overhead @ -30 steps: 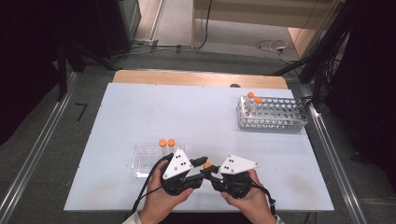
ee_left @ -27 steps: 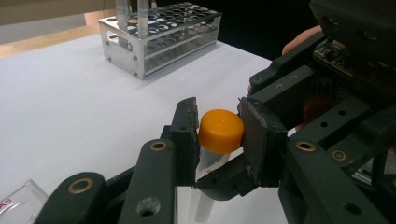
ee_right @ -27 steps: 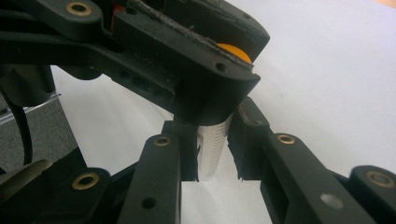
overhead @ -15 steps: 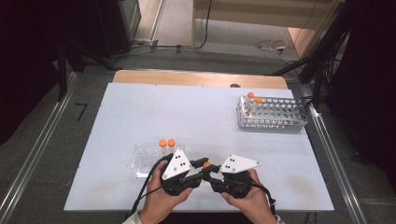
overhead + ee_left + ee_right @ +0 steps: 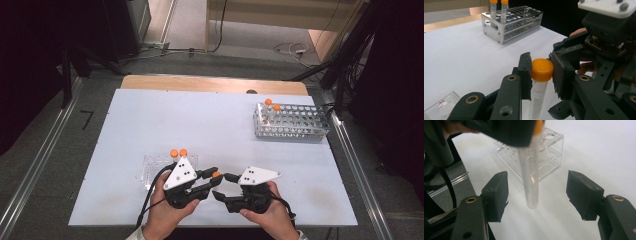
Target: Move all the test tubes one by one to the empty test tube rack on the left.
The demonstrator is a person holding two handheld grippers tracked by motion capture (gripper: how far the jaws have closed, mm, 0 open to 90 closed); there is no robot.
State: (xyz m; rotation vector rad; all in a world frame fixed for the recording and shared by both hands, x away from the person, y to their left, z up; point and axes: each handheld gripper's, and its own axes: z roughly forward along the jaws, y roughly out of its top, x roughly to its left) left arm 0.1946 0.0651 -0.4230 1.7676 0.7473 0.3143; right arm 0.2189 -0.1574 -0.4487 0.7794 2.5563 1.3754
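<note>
Clear plastic test tube [image 5: 537,96] with an orange screw cap [image 5: 542,69], upright, cap pinched between the pads of the left claw [image 5: 541,72], rounded bottom hanging just above the white desk [image 5: 200,125], near a clear acrylic rack [image 5: 155,167]

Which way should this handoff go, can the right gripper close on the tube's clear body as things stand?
Probably yes. The right gripper has just been opening, and its pads stand apart on either side of the tube, not touching it. The left gripper clamps the orange cap higher up, leaving the body free.
</note>
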